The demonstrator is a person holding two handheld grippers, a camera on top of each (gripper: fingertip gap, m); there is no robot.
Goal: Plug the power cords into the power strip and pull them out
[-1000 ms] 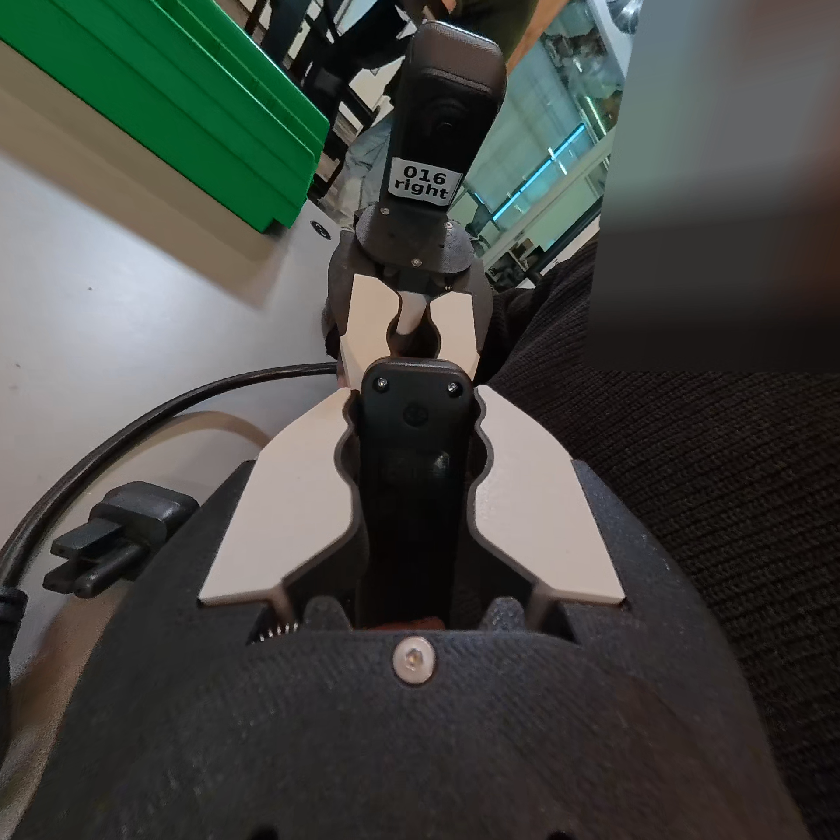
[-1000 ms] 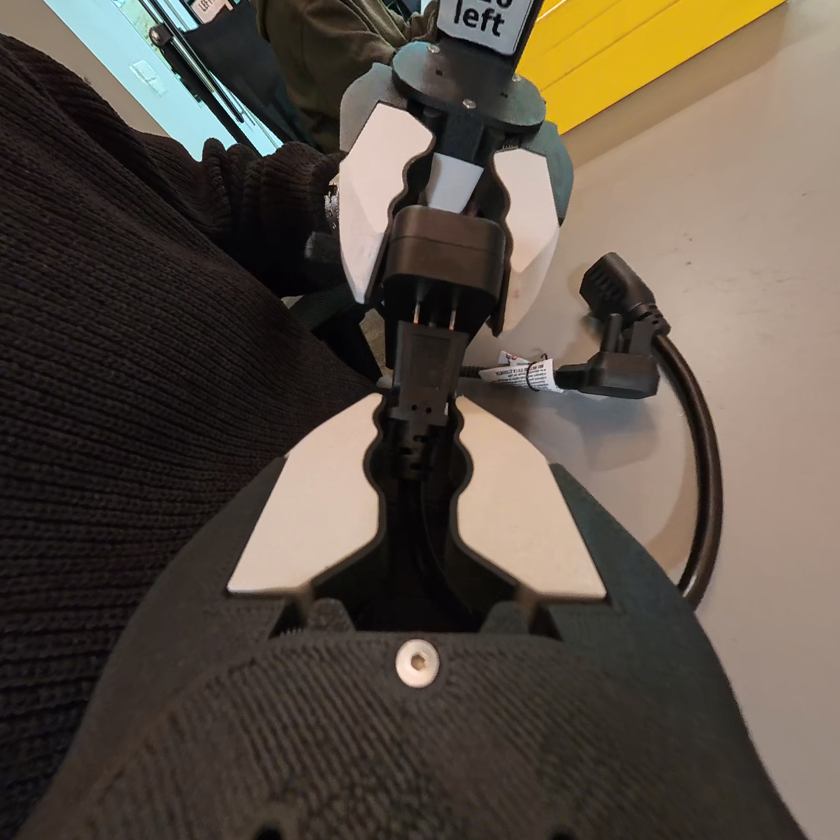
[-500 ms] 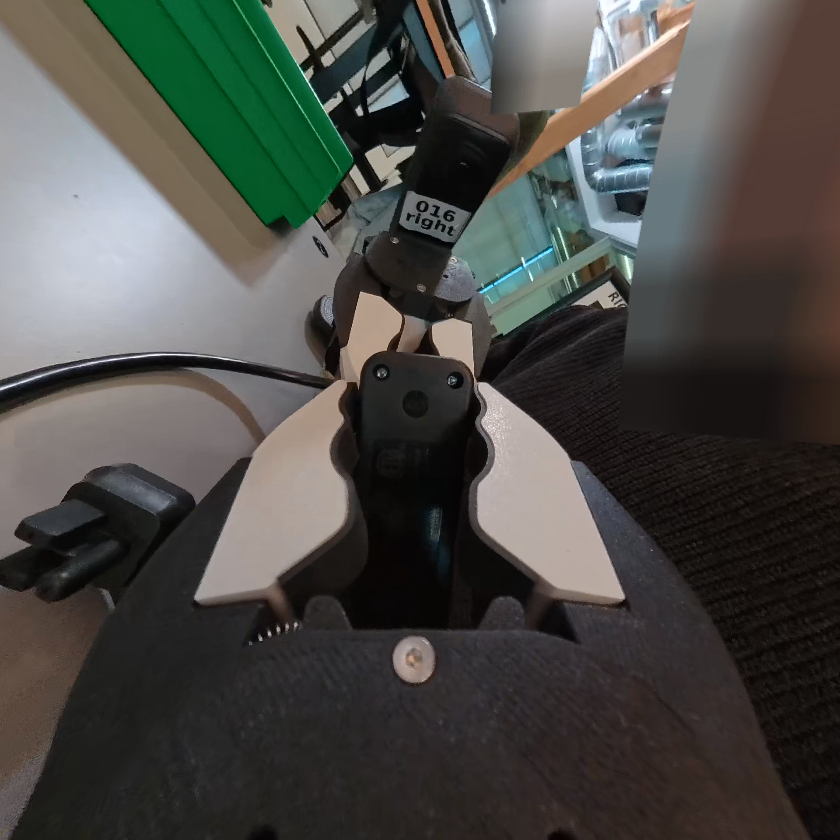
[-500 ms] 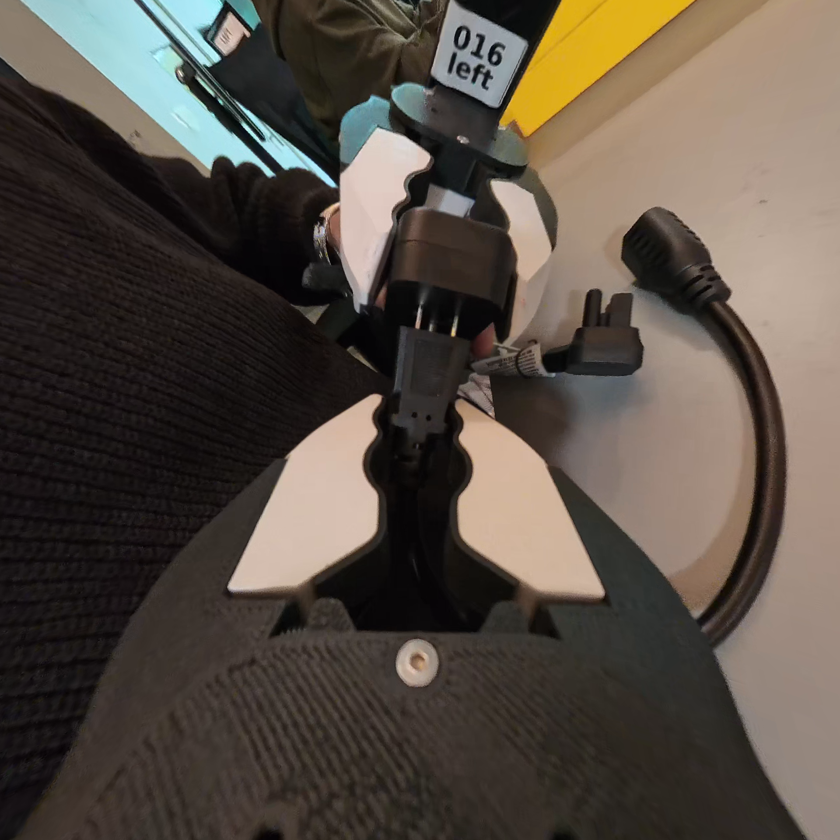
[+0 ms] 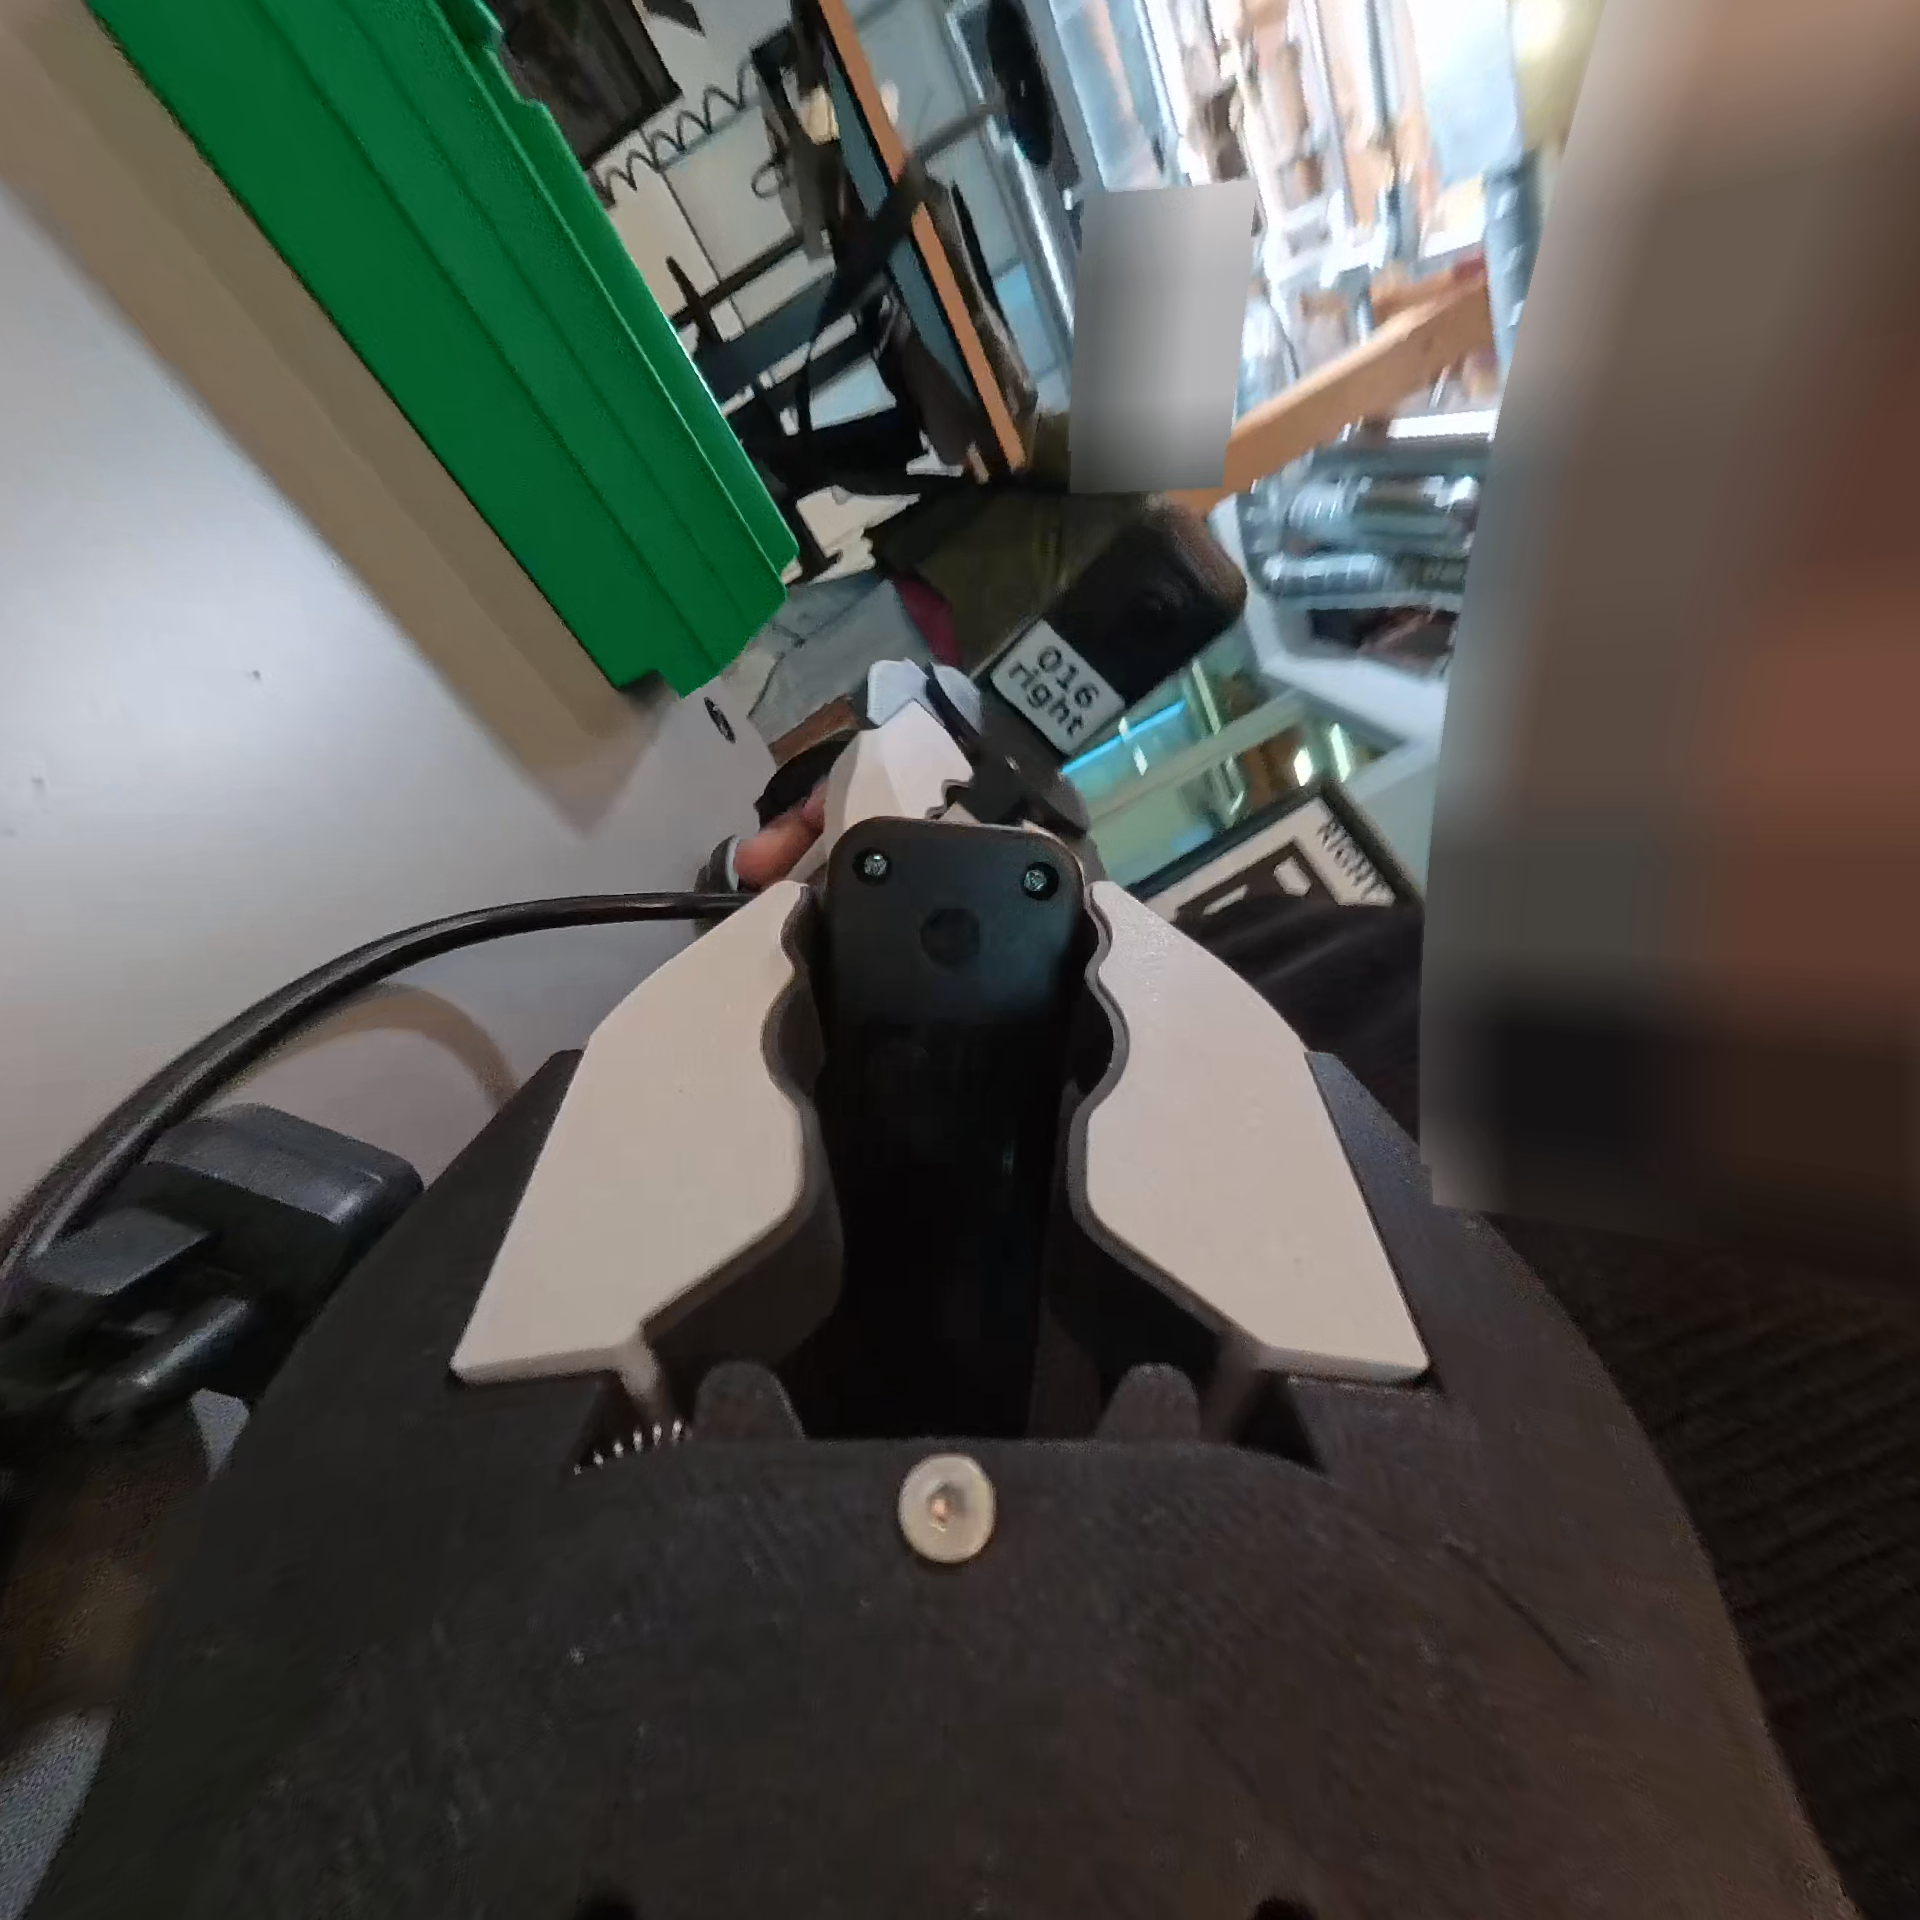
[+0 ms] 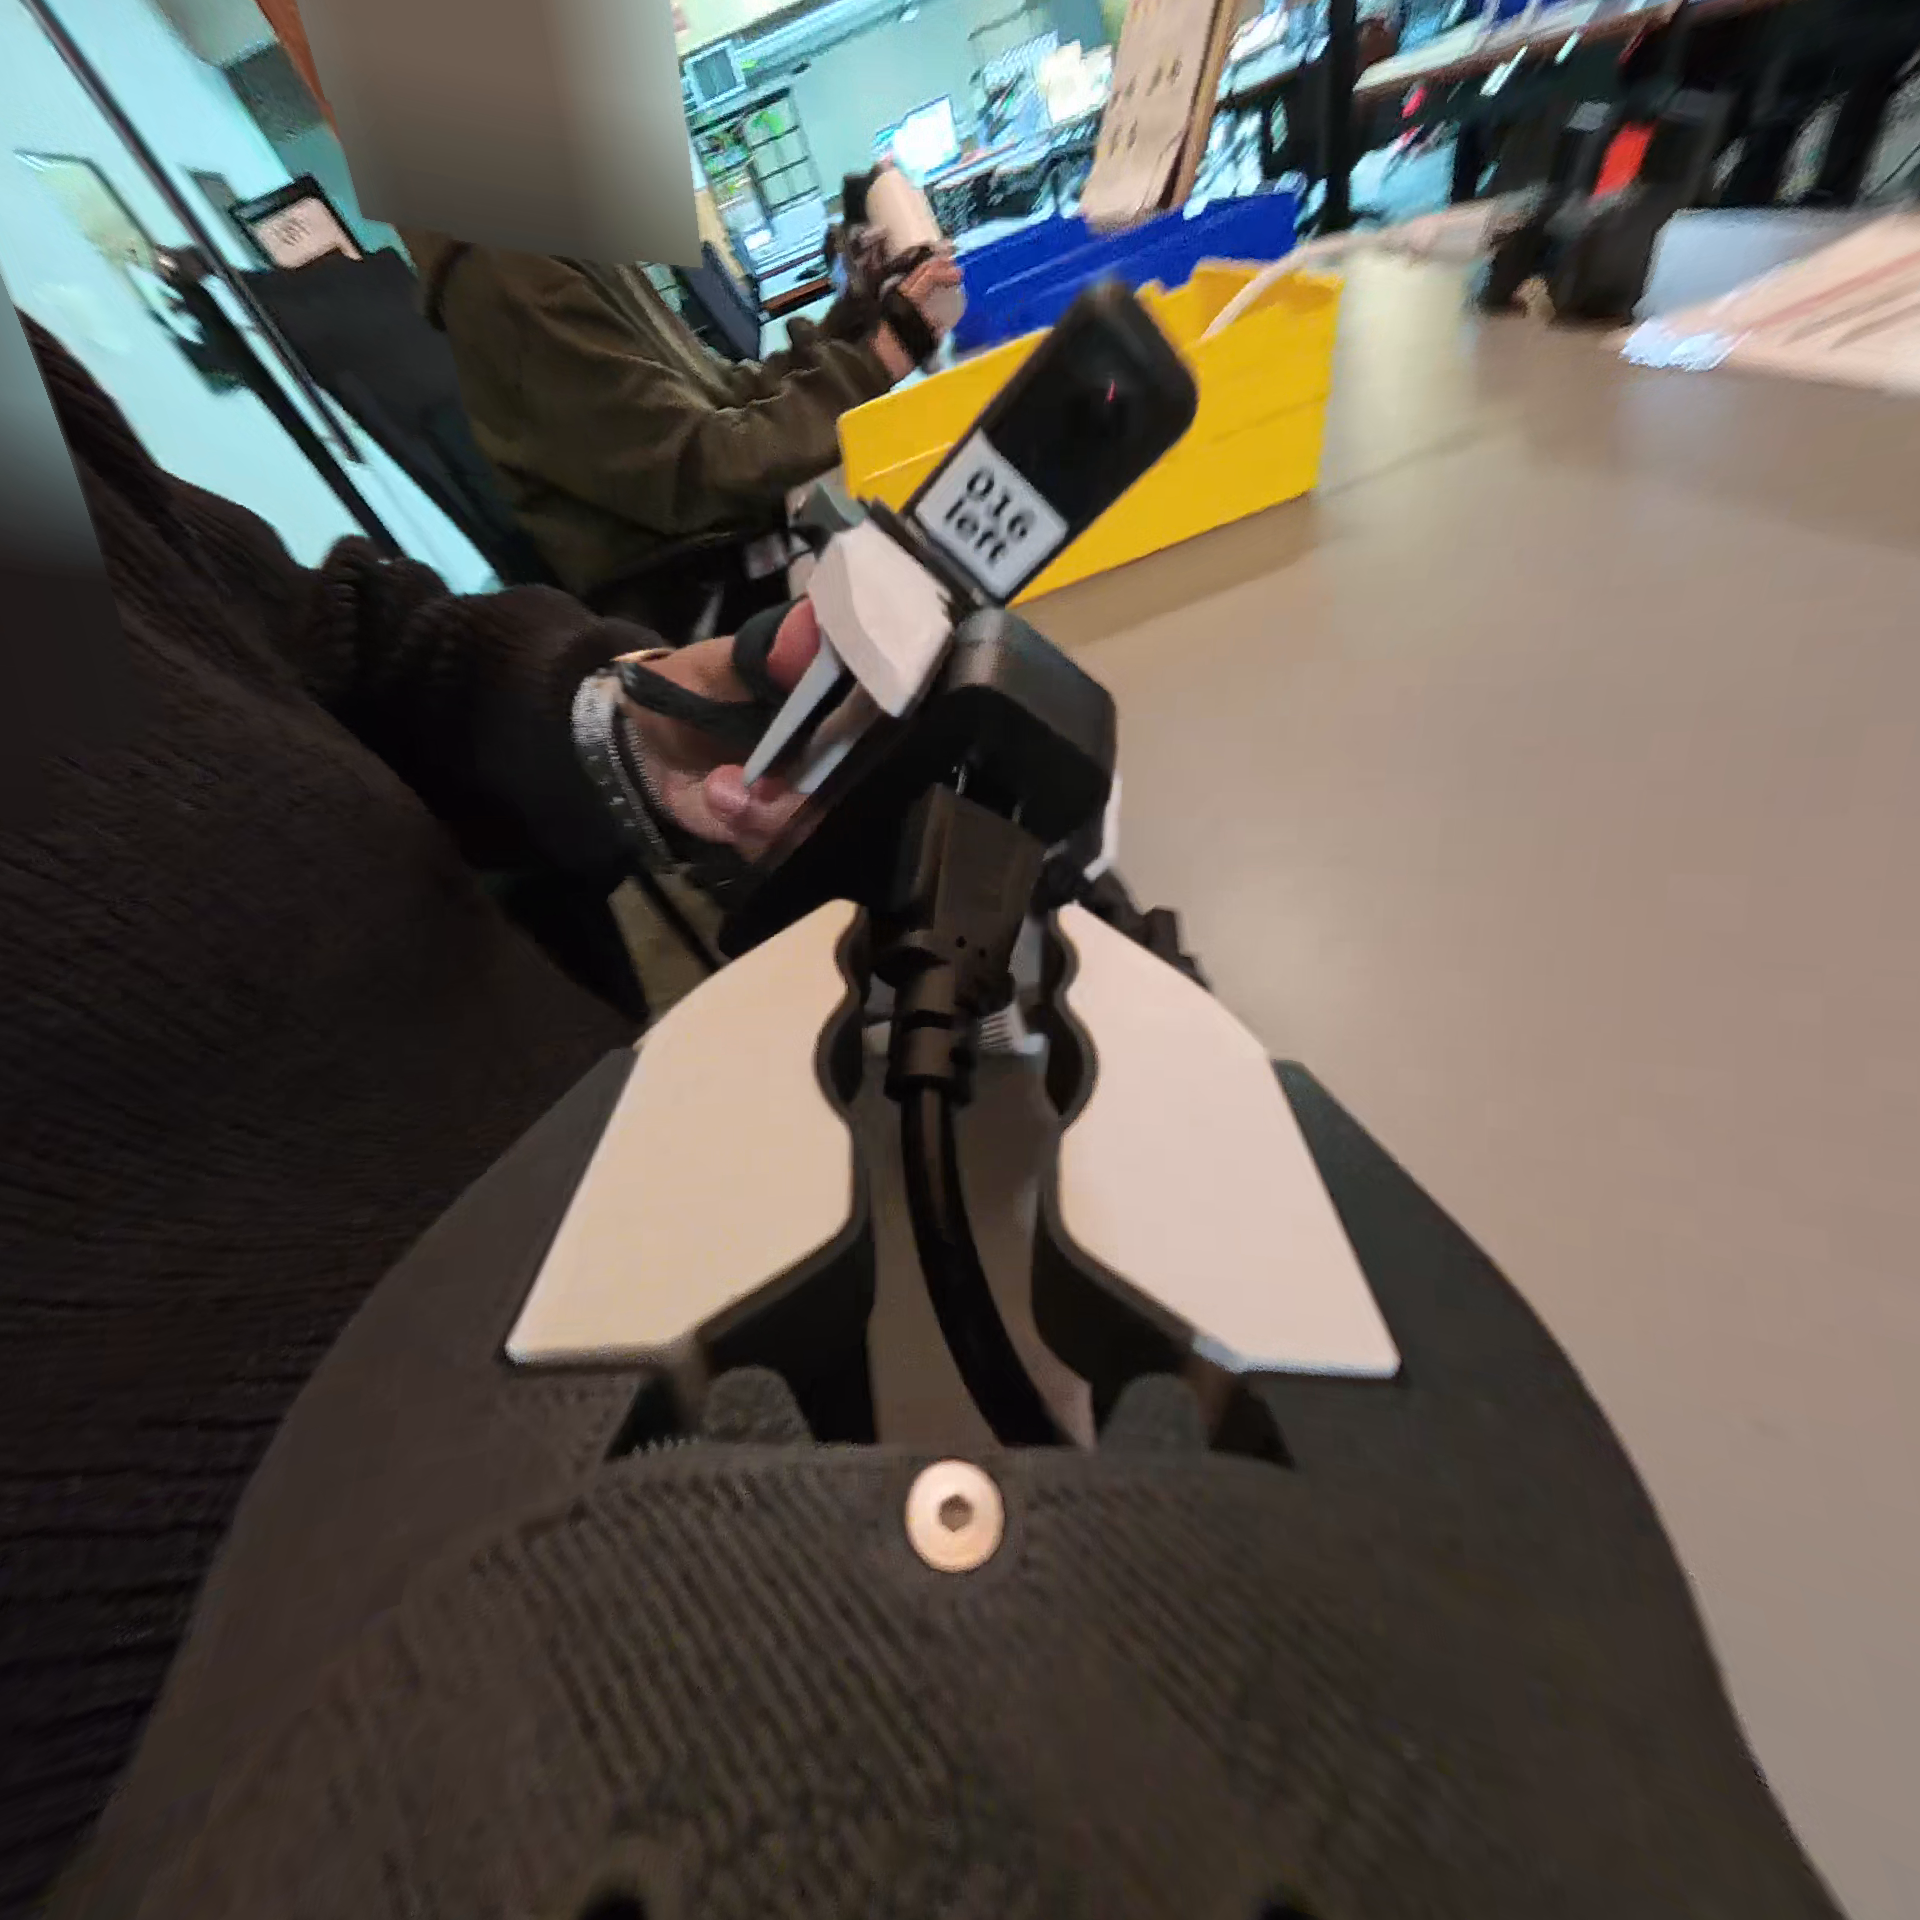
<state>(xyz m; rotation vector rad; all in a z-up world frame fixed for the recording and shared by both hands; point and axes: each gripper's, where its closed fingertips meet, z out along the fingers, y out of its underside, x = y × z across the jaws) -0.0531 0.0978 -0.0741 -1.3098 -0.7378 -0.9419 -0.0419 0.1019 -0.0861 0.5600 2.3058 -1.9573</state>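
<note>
Power strip [image 5: 951, 1039]: black block, held off the surface, lengthwise between the pale fingers [image 5: 665, 1164] of the left gripper [image 5: 948, 914]. Jaws closed onto its two sides; its screwed end cap faces forward. In the right wrist view the same power strip [image 6: 1023, 717] appears tilted, in front of the person's hand [image 6: 717, 727].

Power cord plug [image 6: 961, 883]: black, prongs partly seated in the strip's face, a short length of bare metal showing between plug body and strip. Its ribbed strain relief sits at the fingertips of the right gripper [image 6: 956, 935]; cable [image 6: 956, 1247] runs back between the fingers. Right jaws narrowed close around the plug neck; actual contact with the plug cannot be told from this view.

Right gripper also visible beyond the strip in the left wrist view, blurred, tilted.

Second plug [image 5: 208, 1226]: black, lying on the grey surface [image 5: 208, 727] at lower left, beside the left gripper body, with a black cord [image 5: 343, 966] arcing over it.

Surroundings: green bin [image 5: 468, 291] at the far edge in the left view; yellow bin [image 6: 1195, 416] on the surface in the right view, blue bin [image 6: 1122, 249] behind it. Person in black knit sleeve [image 6: 260, 831] holds both tools.
</note>
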